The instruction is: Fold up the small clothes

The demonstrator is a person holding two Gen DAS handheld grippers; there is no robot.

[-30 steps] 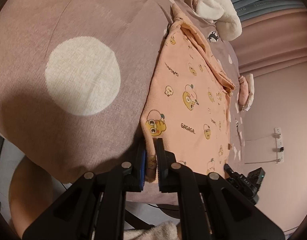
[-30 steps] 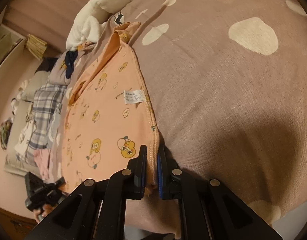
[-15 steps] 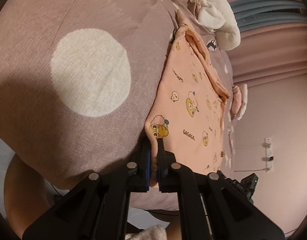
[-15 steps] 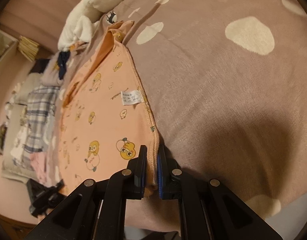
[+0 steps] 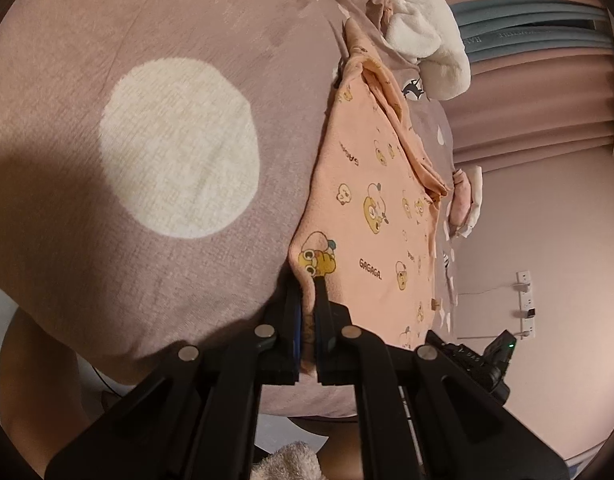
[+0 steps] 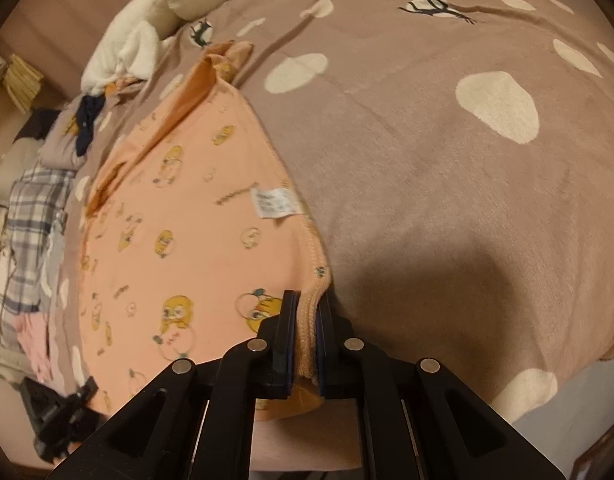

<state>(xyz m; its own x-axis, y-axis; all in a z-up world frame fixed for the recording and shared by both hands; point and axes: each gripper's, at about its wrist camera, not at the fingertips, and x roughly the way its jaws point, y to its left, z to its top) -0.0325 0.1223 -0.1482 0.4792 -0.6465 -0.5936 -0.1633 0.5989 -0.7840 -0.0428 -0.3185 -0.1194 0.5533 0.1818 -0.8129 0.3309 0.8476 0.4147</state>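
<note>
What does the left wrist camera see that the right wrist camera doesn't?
Only the left wrist view shows the word GAGAGA printed on the peach garment, plus wall sockets and pink curtains.

Only the right wrist view shows the garment's white care label and a plaid cloth at the far side.

Both show the peach garment lying on the spotted bedcover, the fluffy white item beyond it, and tongs shut on the garment's near edge: left tongs, right tongs.
</note>
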